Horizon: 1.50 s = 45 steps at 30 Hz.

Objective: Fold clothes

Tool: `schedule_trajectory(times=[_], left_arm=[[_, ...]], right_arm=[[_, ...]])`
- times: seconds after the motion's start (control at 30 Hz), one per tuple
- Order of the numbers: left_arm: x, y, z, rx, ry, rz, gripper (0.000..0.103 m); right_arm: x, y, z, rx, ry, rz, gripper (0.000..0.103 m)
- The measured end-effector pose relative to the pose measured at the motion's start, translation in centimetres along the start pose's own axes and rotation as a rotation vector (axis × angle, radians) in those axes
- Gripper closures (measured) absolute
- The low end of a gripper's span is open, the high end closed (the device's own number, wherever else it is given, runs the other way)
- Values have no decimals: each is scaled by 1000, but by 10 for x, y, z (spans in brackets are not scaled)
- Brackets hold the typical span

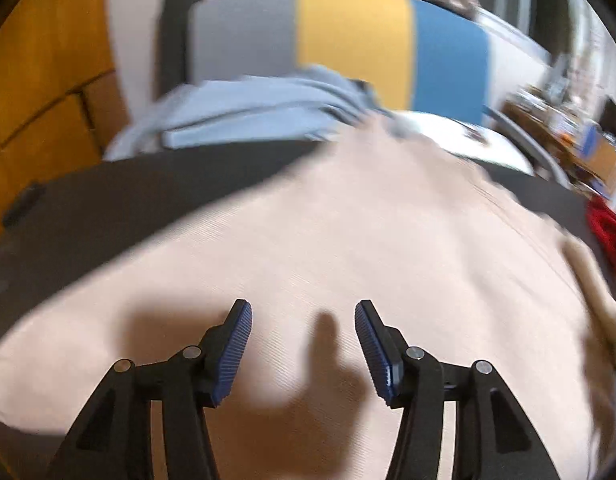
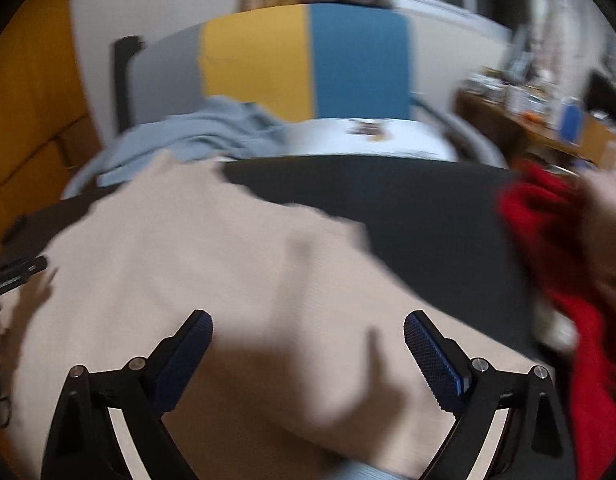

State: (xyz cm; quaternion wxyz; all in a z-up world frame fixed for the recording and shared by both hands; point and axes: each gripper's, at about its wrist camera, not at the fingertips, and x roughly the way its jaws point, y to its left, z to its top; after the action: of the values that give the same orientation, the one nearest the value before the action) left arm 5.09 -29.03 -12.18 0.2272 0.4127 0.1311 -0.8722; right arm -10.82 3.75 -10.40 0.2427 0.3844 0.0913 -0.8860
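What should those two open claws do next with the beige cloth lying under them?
Probably lower and pinch an edge of the beige garment for a fold. The left gripper and right gripper are both open with nothing between the fingers, and the cloth lies spread on the dark surface.

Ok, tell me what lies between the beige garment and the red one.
In the right wrist view, only bare dark mat separates the beige garment from the red garment.

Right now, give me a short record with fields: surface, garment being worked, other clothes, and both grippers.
surface: dark mat
garment being worked: beige garment spread flat on the mat
other clothes: light blue garment at the far edge; red garment at the right
left gripper: open, nothing held, above the beige garment
right gripper: open, nothing held
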Motion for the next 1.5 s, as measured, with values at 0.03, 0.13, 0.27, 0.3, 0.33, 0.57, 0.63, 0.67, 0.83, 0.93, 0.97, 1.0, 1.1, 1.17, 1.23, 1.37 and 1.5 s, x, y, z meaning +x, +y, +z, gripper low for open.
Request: schedule_trajectory(times=[0.03,0.13,0.27,0.3,0.33,0.57,0.63,0.67,0.83,0.93,0.97,1.0,1.1,1.17,1.23,1.37,1.5], left_arm=[[-2,-12,-8,11,9,-24,48],[-6,-40,-27,87,12,-47,48],[-11,-74,-52,195,12,-65,45],[-12,-77,-57,222,11,-54,43],[-12,-81,-62,254,4,-35,42],[-15,-68,-69,310,-14,-68,36],[-15,-63,-68,312,-18,-83,35],[-13,-63,-67,311,-18,-82,34],[-8,-69,-64,318,-18,-50,31],[-8,-68,-66,305,-17,-55,31],[-8,-68,-67,304,-18,-53,31],[-8,-68,-67,303,-19,-51,31],[-9,-69,-69,294,-21,-43,31],[-10,-69,-69,289,-23,-41,30],[-10,-68,-70,285,-24,-40,30],[-11,-68,-71,276,-27,-36,30],[-12,-67,-73,268,-30,-33,30]], right_arm=[[-7,-19,-9,16,9,-33,5],[-12,-66,-34,84,67,-104,5],[-8,-94,-65,126,133,-145,14],[-10,-98,-72,153,109,-117,15],[-11,-102,-76,172,90,-99,20],[-21,-131,-74,253,103,-18,85],[-33,-153,-73,328,70,-11,85],[-41,-165,-72,377,40,4,85],[-73,-215,-82,635,-96,165,85],[-84,-219,-90,700,-136,240,85],[-89,-220,-91,718,-155,258,85],[-92,-223,-90,742,-180,275,85],[-111,-236,-78,829,-284,352,85],[-114,-237,-61,854,-341,413,85],[-110,-221,-35,820,-361,477,85],[-94,-179,12,727,-352,593,85],[-40,-87,45,555,-160,742,85]])
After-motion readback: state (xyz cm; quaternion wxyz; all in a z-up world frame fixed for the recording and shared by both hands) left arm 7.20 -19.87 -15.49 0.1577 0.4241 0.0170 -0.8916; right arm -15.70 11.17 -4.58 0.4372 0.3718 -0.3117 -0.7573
